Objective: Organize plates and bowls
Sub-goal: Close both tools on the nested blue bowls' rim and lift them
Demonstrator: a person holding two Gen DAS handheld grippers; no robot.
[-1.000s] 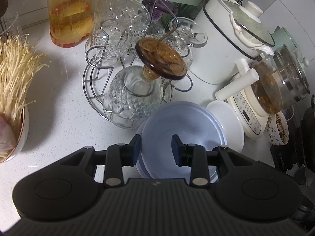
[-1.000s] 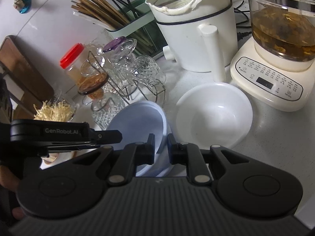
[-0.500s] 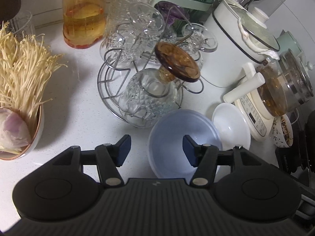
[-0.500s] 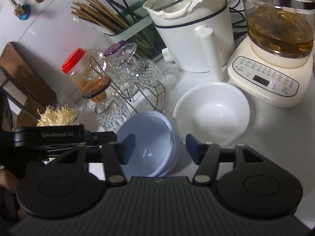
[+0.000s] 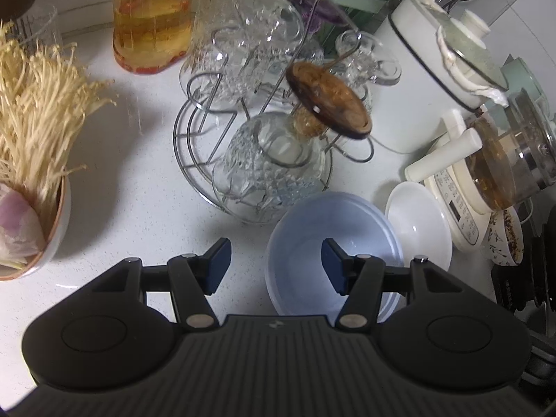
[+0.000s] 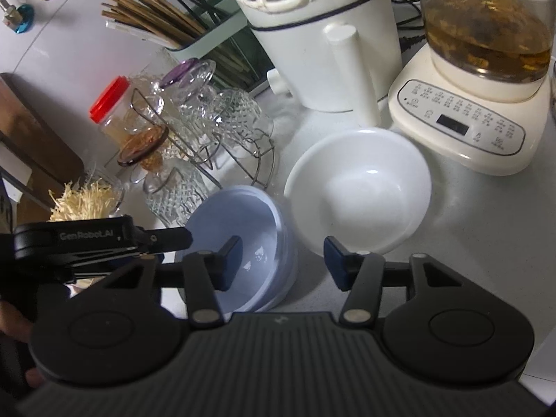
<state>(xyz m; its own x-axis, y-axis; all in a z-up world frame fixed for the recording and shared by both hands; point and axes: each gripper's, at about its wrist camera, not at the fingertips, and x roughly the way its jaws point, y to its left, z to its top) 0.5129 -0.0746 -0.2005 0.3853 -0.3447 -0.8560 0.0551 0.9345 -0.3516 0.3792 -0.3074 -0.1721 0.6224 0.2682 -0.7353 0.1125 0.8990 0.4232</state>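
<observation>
Two bowls sat side by side on the white speckled surface (image 5: 146, 215) we worked over, which was crowded along its back edge. Largest there were the white cooker (image 6: 323, 52) and the cream kettle base (image 6: 462, 121) under its glass jug of brown tea. Left of those stood the wire rack (image 5: 208, 146) of cut-glass cups, a red-lidded jar (image 6: 111, 111) and a bowl of enoki mushrooms (image 5: 34, 111). Nearest us, the pale blue bowl (image 5: 330, 243) rested by the rack's foot, and the white bowl (image 6: 361, 191) lay just beside it on the kettle side. We held both tools angled steeply down. Our left claw (image 5: 276, 266) stood open astride the blue bowl's near rim, gripping nothing. Our right claw (image 6: 283, 262), which had just narrowed somewhat, was likewise open and empty, over the gap between the bowls.
</observation>
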